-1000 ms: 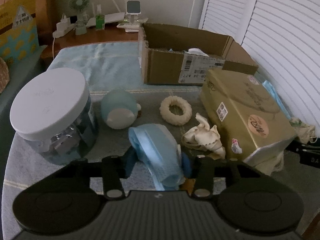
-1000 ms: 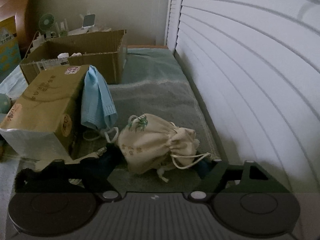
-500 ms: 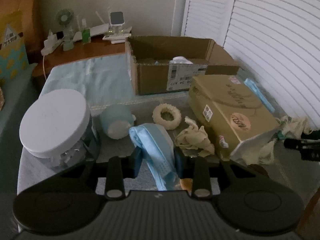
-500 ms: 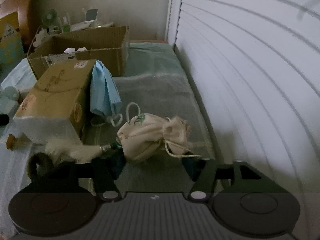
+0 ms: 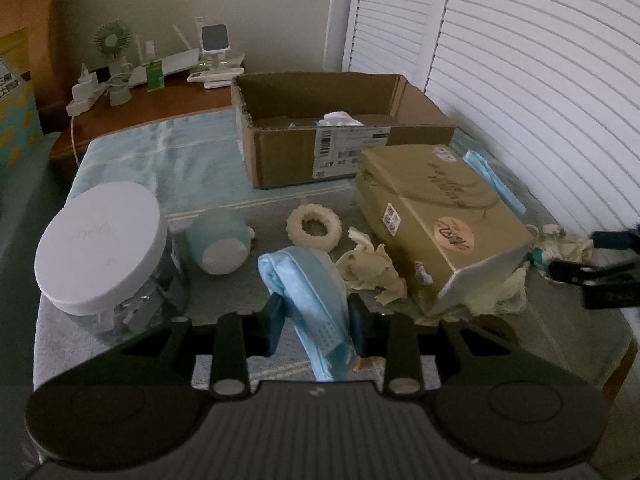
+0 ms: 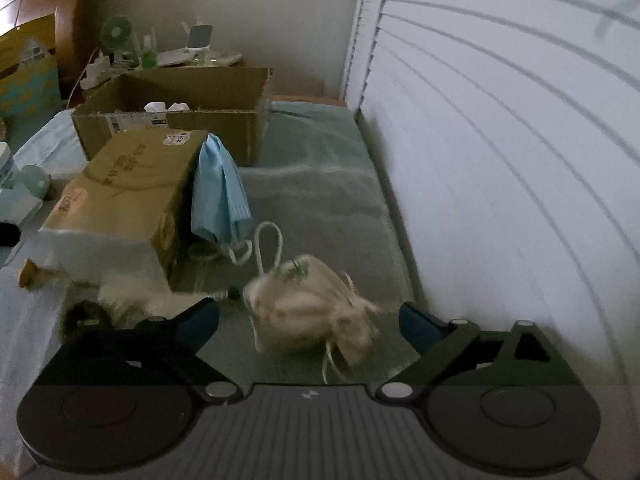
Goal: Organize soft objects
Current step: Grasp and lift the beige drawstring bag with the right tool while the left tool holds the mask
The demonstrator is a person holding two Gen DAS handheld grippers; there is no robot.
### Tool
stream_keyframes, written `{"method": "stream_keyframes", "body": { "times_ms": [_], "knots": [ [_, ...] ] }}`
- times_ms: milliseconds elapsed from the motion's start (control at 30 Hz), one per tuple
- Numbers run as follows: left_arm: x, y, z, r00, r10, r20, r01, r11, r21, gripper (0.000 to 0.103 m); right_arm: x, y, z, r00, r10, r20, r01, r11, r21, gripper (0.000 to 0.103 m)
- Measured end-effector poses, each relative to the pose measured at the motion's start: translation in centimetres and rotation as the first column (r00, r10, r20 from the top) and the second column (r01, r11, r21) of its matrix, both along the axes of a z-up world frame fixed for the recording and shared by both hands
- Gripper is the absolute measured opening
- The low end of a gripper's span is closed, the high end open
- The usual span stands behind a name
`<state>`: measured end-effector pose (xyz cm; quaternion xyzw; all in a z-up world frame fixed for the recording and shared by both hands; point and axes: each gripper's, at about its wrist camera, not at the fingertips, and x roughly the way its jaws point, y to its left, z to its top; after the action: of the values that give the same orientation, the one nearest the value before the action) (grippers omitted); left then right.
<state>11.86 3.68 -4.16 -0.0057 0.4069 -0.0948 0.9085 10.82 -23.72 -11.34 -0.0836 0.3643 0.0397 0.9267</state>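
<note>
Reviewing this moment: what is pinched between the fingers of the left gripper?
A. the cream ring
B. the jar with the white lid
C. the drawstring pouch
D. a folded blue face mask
D: in the left wrist view the left gripper has its fingers pressed on either side of the blue face mask, while the ring and jar lie apart on the cloth.

The left gripper (image 5: 316, 322) is clamped on a folded blue face mask (image 5: 308, 280), its pads pressing the fabric from both sides. Just behind the mask lie a cream ring (image 5: 316, 227) and a crumpled cream cloth (image 5: 370, 270). To the left stand a jar with a white lid (image 5: 100, 248) and a pale blue round toy (image 5: 220, 246). A gold box (image 5: 436, 216) sits to the right, with an open cardboard box (image 5: 320, 152) behind it. The right gripper (image 5: 600, 264) shows at the right edge, near a cream pouch (image 5: 560, 244).
</note>
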Motion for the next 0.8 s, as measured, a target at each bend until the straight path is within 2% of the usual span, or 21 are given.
{"method": "stream_keyframes", "body": {
  "times_ms": [33, 100, 167, 200, 433, 800],
  "knots": [
    [0.0, 0.0, 0.1, 1.000, -0.004, 0.001, 0.004, 1.000, 0.001, 0.032, 0.5, 0.1, -0.3, 1.000, -0.003, -0.004, 0.002, 1.000, -0.005, 0.095],
    [-0.2, 0.0, 0.2, 1.000, -0.011, 0.001, 0.011, 1.000, 0.003, 0.032, 1.2, 0.1, -0.6, 1.000, -0.004, -0.014, 0.004, 1.000, -0.007, 0.083],
    [-0.2, 0.0, 0.3, 1.000, -0.021, 0.000, 0.021, 1.000, 0.006, 0.032, 1.2, 0.0, -0.7, 1.000, -0.004, -0.013, 0.003, 1.000, -0.010, 0.079],
    [-0.3, -0.1, 0.4, 1.000, -0.025, -0.002, 0.025, 1.000, 0.006, 0.032, 1.1, -0.1, -0.6, 1.000, -0.009, -0.014, 0.009, 1.000, -0.007, 0.072],
    [-0.9, -0.1, 1.5, 0.996, -0.086, -0.014, 0.086, 0.996, 0.003, 0.032, -0.7, -0.7, 1.0, 0.999, -0.031, 0.008, 0.031, 0.999, 0.022, 0.068],
    [-2.8, 0.4, 3.7, 0.989, -0.145, 0.019, 0.146, 0.989, -0.019, 0.032, -2.4, 0.0, 7.6, 0.989, -0.008, 0.151, 0.006, 1.000, 0.009, 0.068]
  ]
}}
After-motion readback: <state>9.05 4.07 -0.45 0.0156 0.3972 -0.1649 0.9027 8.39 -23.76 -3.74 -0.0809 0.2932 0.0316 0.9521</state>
